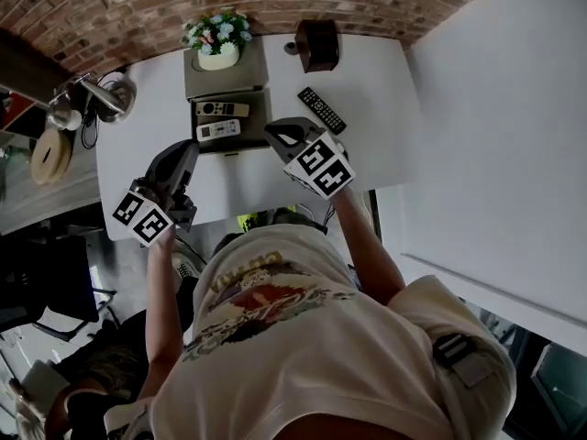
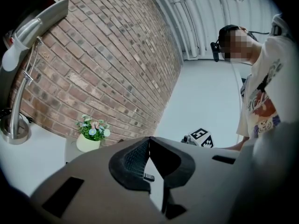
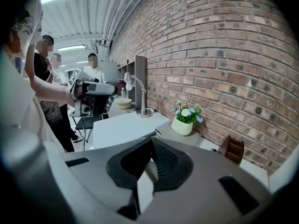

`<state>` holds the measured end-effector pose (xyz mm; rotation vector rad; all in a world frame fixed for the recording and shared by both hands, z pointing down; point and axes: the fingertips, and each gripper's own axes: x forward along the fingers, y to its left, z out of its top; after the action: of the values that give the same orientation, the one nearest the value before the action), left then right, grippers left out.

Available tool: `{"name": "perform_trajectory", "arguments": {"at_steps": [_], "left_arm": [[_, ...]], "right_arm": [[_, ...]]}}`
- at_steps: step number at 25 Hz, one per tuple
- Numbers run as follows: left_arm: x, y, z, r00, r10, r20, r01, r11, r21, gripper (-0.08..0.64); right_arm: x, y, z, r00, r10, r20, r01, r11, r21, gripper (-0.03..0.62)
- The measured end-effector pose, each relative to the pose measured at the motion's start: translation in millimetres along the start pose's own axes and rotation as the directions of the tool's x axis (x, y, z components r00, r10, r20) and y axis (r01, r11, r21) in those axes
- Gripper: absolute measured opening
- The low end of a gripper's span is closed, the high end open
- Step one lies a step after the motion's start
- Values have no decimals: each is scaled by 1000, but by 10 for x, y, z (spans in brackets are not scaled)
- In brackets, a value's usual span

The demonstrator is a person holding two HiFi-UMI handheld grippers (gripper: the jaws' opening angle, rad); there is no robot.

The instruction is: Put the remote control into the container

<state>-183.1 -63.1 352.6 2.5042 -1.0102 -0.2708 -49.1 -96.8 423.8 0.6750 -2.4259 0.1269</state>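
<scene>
While the left gripper (image 1: 189,148) hangs level over the desk's (image 1: 138,145) near edge, jaws together and empty, two pale remotes (image 1: 221,109) lie inside the container (image 1: 258,117); the right gripper (image 1: 275,130) tilts down, closed empty, near a black remote (image 1: 322,110).

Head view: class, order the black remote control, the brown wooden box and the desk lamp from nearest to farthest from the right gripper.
1. The black remote control: on the table, just beyond the right gripper and to its right.
2. The brown wooden box: at the table's far edge, farther back.
3. The desk lamp: at the table's left end, across from the gripper.
</scene>
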Motion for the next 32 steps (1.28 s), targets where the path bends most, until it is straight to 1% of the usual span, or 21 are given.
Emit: {"name": "perform_trajectory", "arguments": {"at_steps": [3, 5, 8, 12, 17, 18, 22, 25, 27, 32], "left_arm": [[43, -20, -113, 999, -4, -32, 3, 1000, -21, 6], [80, -47, -154, 999, -9, -49, 7, 999, -34, 6], [161, -84, -228, 997, -21, -69, 17, 998, -60, 6], [327, -145, -363, 995, -36, -96, 28, 996, -82, 5], [518, -224, -467, 993, -43, -105, 32, 993, -110, 5], [553, -235, -494, 993, -43, -111, 30, 993, -114, 6], [659, -259, -606, 990, -33, -135, 16, 992, -126, 5], [682, -272, -700, 987, -18, -162, -4, 991, -135, 6], [685, -277, -765, 985, -4, -173, -21, 989, -145, 5], [681, -283, -892, 983, 41, -182, -70, 985, -160, 6]], "right_arm": [[-88, -30, -139, 1000, -17, -17, 18, 999, 34, 11], [-148, -101, -245, 999, -44, -29, 46, 998, 49, 11], [-239, -260, -435, 996, -83, -46, 86, 994, 74, 11], [-316, -483, -738, 992, -97, -81, 106, 988, 112, 12], [-363, -769, -1062, 984, -136, -111, 152, 977, 151, 15], [-358, -826, -1126, 983, -142, -116, 159, 974, 159, 25], [-324, -1040, -1424, 976, -159, -150, 187, 964, 189, 121], [-313, -1158, -1664, 968, -163, -191, 202, 958, 205, 175], [-294, -1220, -1813, 965, -151, -214, 199, 954, 225, 201], [-175, -1327, -2124, 963, -107, -248, 171, 952, 253, 221]]}}
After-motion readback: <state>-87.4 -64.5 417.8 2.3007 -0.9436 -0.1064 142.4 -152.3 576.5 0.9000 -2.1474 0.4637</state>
